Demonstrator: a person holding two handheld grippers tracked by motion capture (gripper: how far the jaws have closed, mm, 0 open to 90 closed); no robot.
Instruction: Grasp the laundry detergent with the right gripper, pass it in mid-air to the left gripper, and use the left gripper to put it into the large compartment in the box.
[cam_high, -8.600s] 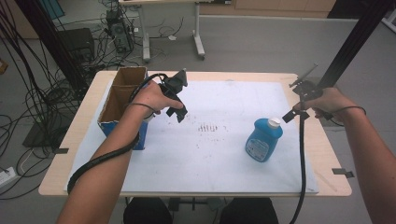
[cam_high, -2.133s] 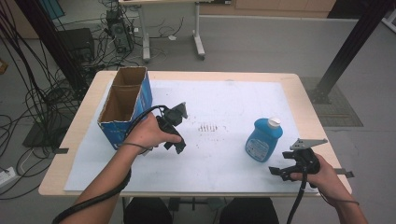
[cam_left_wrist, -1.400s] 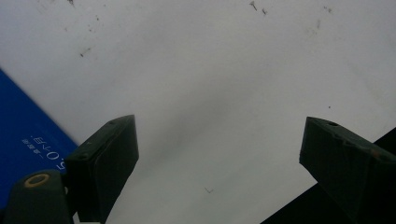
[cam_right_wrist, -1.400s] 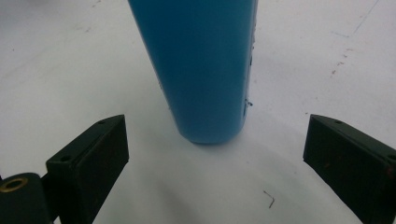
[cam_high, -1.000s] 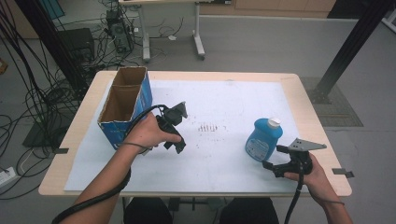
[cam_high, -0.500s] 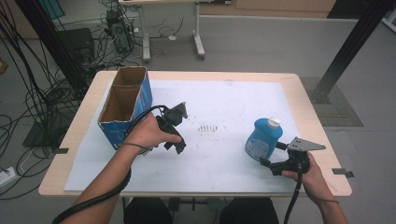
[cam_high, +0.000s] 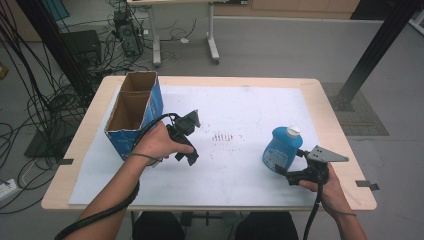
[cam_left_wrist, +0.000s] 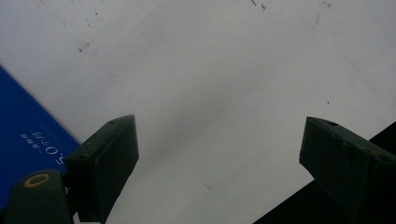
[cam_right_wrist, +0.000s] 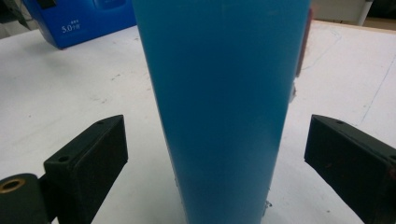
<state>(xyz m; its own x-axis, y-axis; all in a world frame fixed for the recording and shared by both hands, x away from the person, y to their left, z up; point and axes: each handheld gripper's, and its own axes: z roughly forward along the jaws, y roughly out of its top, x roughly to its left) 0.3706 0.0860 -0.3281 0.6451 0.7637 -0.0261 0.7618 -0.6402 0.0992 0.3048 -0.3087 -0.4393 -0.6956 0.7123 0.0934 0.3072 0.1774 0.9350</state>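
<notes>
**Right gripper brought up to blue bottle**

Stood upright on the white sheet (cam_high: 235, 107) at the right of the surface (cam_high: 330, 107): blue bottle (cam_high: 281, 148), white cap on top. Compared with half a second earlier, moved closer: right gripper (cam_high: 281, 171), jaws spread wide either side of the bottle, pads clear of its wall. Unchanged: left gripper (cam_high: 191, 159), jaws apart with nothing between, tips down on the sheet just beside the blue cardboard box (cam_high: 131, 117).
</notes>
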